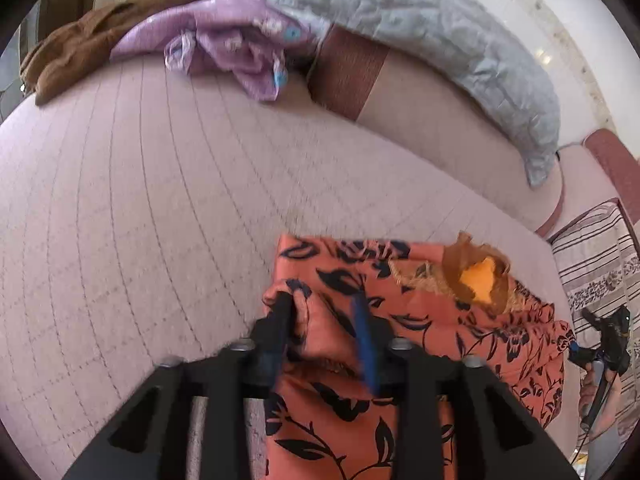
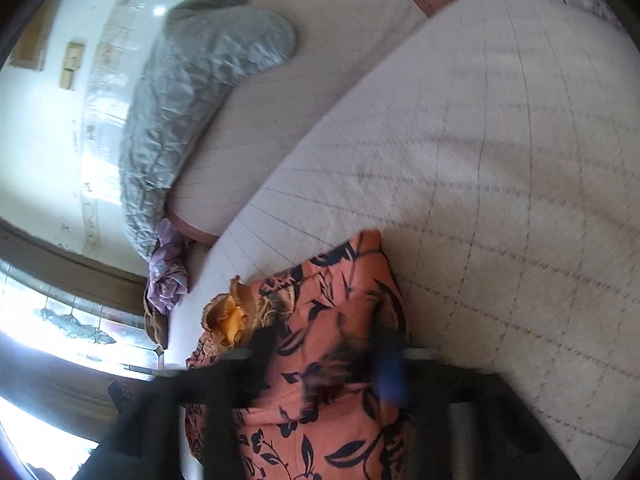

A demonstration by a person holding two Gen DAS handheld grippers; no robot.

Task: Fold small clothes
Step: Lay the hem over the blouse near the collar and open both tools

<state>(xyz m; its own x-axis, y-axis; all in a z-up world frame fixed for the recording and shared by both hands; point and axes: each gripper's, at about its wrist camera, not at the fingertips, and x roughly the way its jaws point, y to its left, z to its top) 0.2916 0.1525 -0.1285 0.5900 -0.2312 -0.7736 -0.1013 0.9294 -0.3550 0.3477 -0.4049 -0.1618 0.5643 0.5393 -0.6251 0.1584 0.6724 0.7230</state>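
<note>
An orange garment with a dark floral print lies on the pale quilted bed, with a yellow-orange frilled part near its far edge. My left gripper is shut on a bunched fold at the garment's left edge. In the right wrist view the same garment fills the lower middle, and my right gripper is closed on its fabric; this view is blurred. The frilled part shows at the garment's left in the right wrist view. The right gripper also shows at the far right of the left wrist view.
A purple garment and a brown garment lie at the far side of the bed. A grey quilted pillow rests along the wall. A striped cloth lies at the right. A window is at the left.
</note>
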